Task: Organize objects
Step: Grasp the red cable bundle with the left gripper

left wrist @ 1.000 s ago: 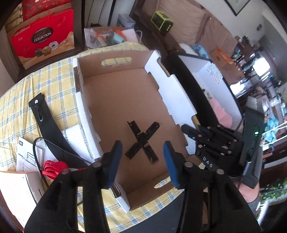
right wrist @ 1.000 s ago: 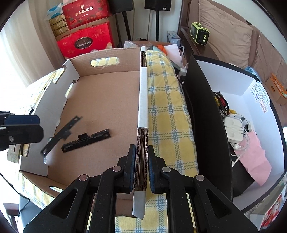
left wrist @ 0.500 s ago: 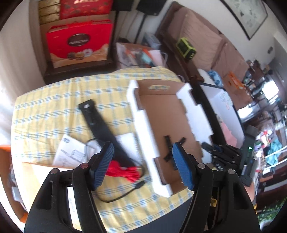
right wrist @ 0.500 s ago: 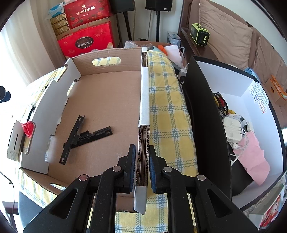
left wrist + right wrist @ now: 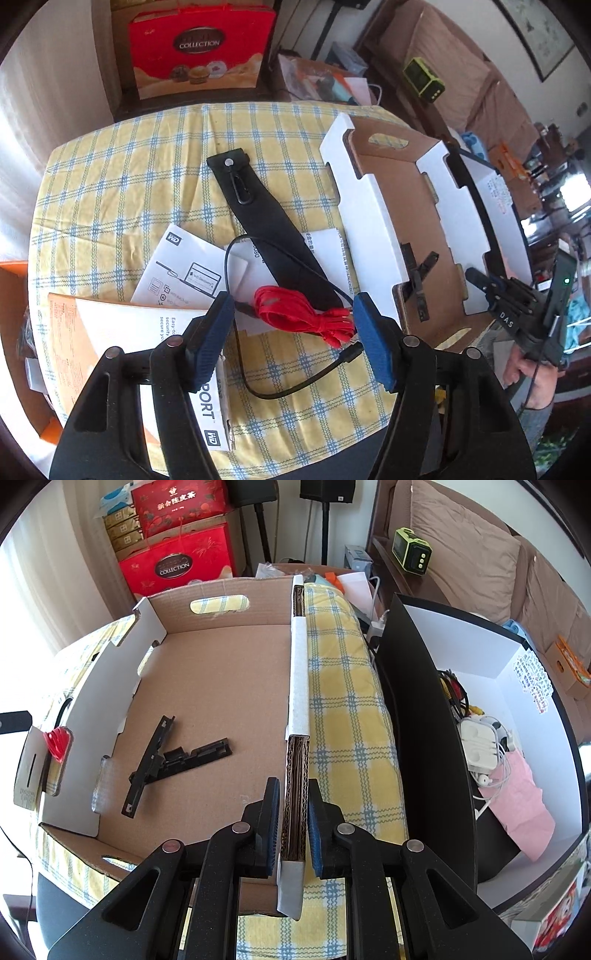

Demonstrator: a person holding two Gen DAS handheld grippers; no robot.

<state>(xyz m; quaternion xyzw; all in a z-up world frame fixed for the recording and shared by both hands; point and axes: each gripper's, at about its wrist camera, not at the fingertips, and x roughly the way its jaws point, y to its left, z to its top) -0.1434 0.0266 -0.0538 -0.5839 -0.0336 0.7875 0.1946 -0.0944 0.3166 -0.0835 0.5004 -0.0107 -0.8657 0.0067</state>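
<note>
Left wrist view: the left tool point(image 5: 293, 325) stood open and empty above the red cord bundle point(image 5: 304, 317), lower centre of frame, on the checked table point(image 5: 122, 177) beside a black strap point(image 5: 266, 236) and leaflets point(image 5: 177, 273). Judged step: reaching for the next loose item; the next move would call for lowering and closing on the bundle, clear of the black cable point(image 5: 280, 387). Right wrist view: the right tool point(image 5: 291, 830) was clamped on the side wall of the cardboard box point(image 5: 295, 701), steadying it. Only this view showed the two black brackets point(image 5: 173, 757) fully, crossed on the box floor at centre left; only the left view showed the table clutter.
</note>
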